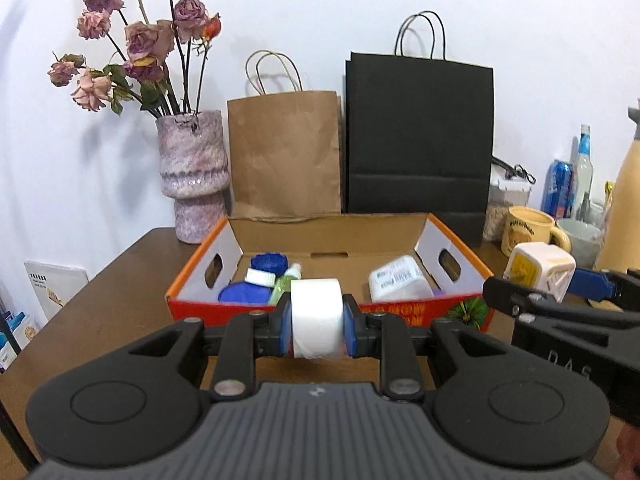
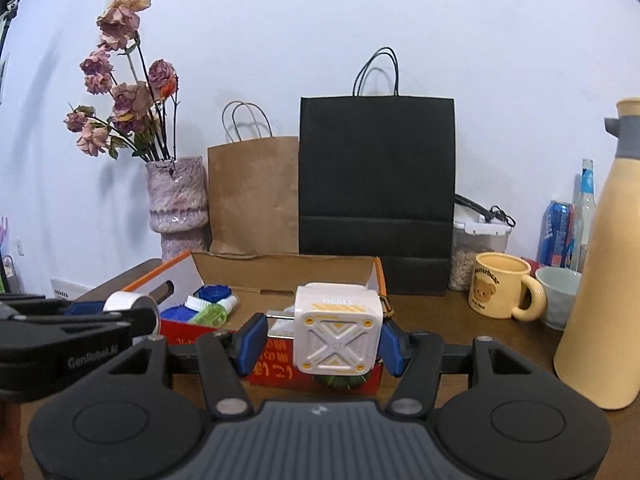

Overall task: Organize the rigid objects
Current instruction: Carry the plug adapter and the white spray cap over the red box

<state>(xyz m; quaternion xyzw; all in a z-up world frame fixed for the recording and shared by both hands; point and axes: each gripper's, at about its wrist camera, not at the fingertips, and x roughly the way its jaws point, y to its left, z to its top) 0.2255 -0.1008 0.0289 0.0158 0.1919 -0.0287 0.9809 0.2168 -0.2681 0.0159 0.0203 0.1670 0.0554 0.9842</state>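
The left gripper [image 1: 317, 330] holds a white tape roll [image 1: 317, 316] between its fingers, the roll's axis running across from pad to pad. The right gripper [image 2: 320, 344] holds a white cube [image 2: 337, 330]. The cardboard box [image 1: 456, 254] lies straight ahead on the tabletop [image 1: 116, 300], below both loads; the left hand seems slightly nearer.

A brown wooden table [image 1: 120, 280] fills the lower frame, bearing an open cardboard box [image 1: 400, 312] at centre, vase [image 1: 194, 176] left, paper bags [image 1: 286, 152] behind, mugs [image 2: 502, 288] right.
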